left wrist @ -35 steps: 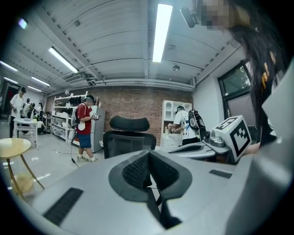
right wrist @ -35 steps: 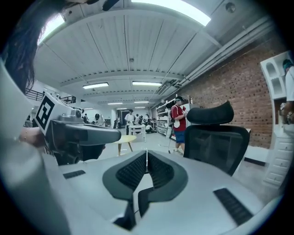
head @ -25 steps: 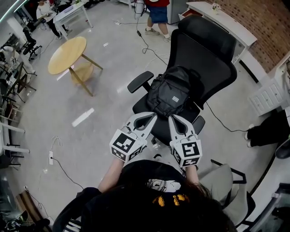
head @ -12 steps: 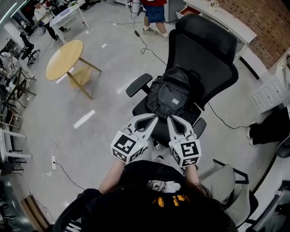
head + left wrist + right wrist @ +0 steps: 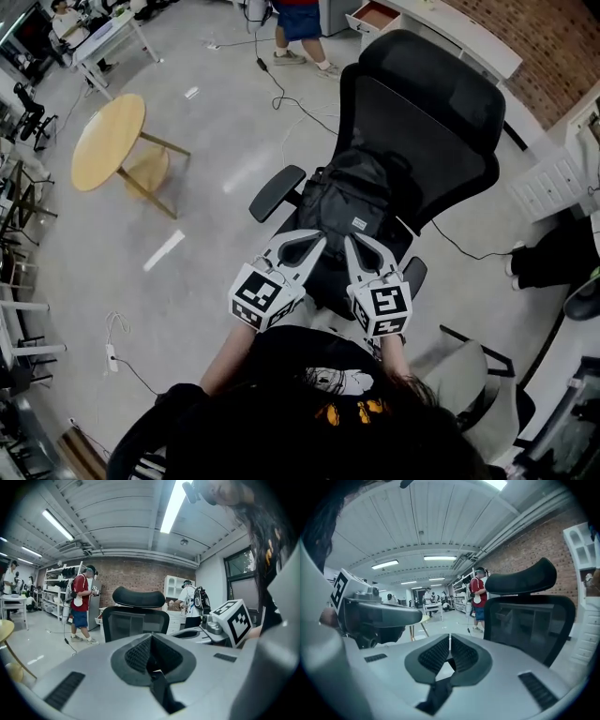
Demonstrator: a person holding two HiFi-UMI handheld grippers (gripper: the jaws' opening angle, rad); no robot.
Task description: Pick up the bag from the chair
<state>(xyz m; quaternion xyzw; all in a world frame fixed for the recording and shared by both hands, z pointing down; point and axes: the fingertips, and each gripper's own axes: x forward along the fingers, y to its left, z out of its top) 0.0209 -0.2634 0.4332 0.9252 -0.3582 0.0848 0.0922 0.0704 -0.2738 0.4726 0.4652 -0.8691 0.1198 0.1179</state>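
Black bag (image 5: 345, 199) sits on the seat of the office chair (image 5: 427, 112), leaning against its backrest. Left gripper (image 5: 316, 241) and right gripper (image 5: 350, 243) are side by side at the bag's near edge (contact unclear). Both sets of jaws are pressed together with nothing between them. A round wooden table (image 5: 105, 139) stands well apart.

Most of the chair (image 5: 417, 141) seat is hidden from us: the bag (image 5: 347, 202), left gripper (image 5: 317, 242) and right gripper (image 5: 351, 244) cover it. We cannot read the bag's label, which is too small. Beyond the chair, a person (image 5: 298, 19) is cut off by the top edge.
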